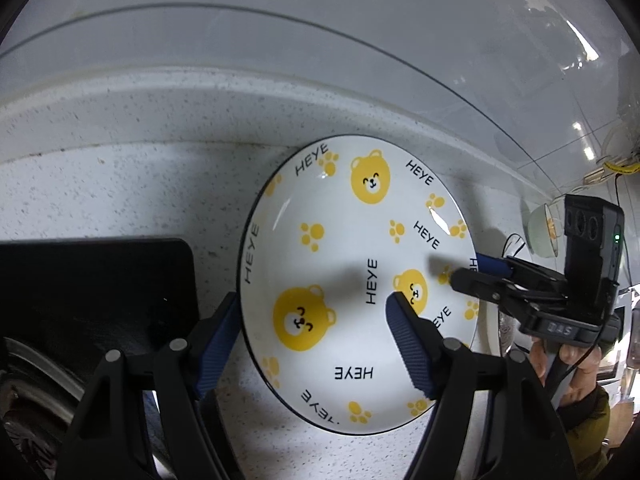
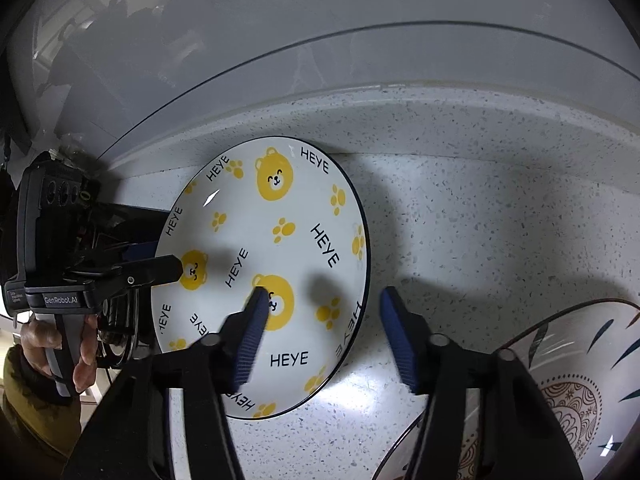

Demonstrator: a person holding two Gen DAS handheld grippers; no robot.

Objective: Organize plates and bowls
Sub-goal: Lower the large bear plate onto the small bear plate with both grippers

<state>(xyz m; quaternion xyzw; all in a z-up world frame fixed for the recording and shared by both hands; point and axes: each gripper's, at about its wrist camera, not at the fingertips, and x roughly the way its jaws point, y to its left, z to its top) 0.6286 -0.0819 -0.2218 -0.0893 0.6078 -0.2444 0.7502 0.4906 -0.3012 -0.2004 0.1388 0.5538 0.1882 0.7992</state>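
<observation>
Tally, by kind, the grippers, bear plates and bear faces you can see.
Grippers: 2 (left gripper, right gripper)
Bear plates: 1 (bear plate)
Bear faces: 3
Total: 6

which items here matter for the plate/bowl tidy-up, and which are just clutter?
Job:
- bear plate, flat on the counter, one gripper over each side
- patterned dish, lower right in the right view
- small pale bowl
- left gripper
- right gripper

Lying about:
- black slab beside the plate
- speckled counter
</observation>
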